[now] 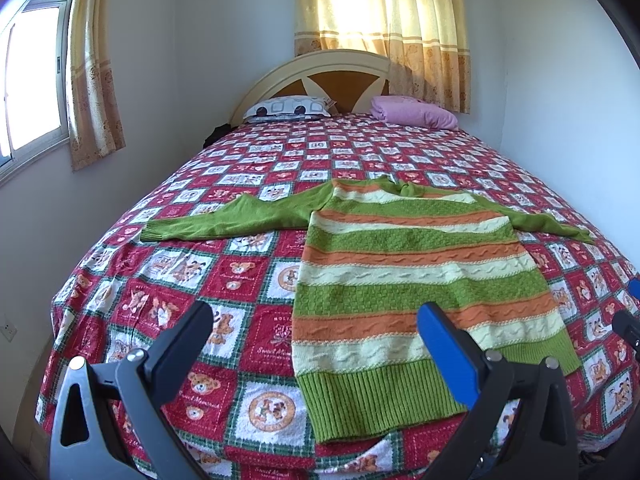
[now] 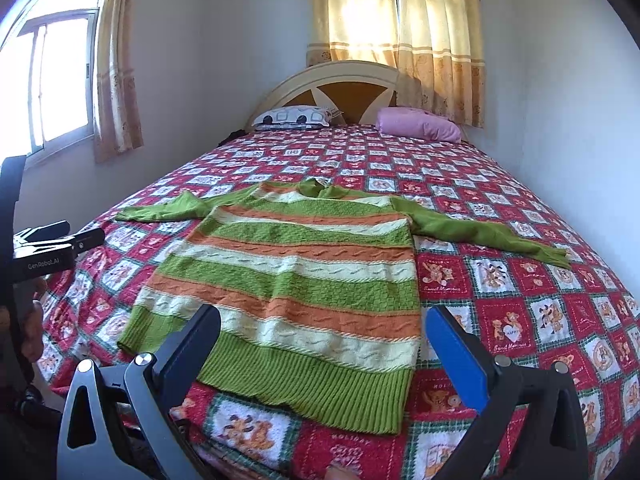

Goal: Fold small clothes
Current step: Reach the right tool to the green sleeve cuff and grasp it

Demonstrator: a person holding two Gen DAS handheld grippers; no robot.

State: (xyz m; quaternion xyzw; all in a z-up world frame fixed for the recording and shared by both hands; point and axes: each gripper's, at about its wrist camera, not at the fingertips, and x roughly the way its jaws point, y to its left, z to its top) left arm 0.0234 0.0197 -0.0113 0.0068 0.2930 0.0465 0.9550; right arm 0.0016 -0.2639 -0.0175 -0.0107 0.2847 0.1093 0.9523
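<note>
Since nothing on the sweater (image 1: 416,276) has been turned over yet, I'd say the folding hasn't really started. It's lying flat on the bedspread (image 1: 240,280) near the foot of the bed, hem toward the cameras, collar toward the headboard (image 1: 320,76), both green sleeves stretched straight out to the sides. No crease, no tucked sleeve, nothing doubled over as far as I can see.

Both tools are up off the fabric and holding nothing. The left gripper (image 1: 316,328) has its jaws spread wide, hovering over the hem's left corner area. The right gripper (image 2: 322,328) is just as wide open, over the hem on the other side. From the right view you can also spot the left one off at the edge of the bed.

So pretty much everything is left: sleeves in, sides over, then bottom up to the collar, my guess anyway. Two pillows (image 1: 288,108) sit way back by the headboard, well clear of the work.
</note>
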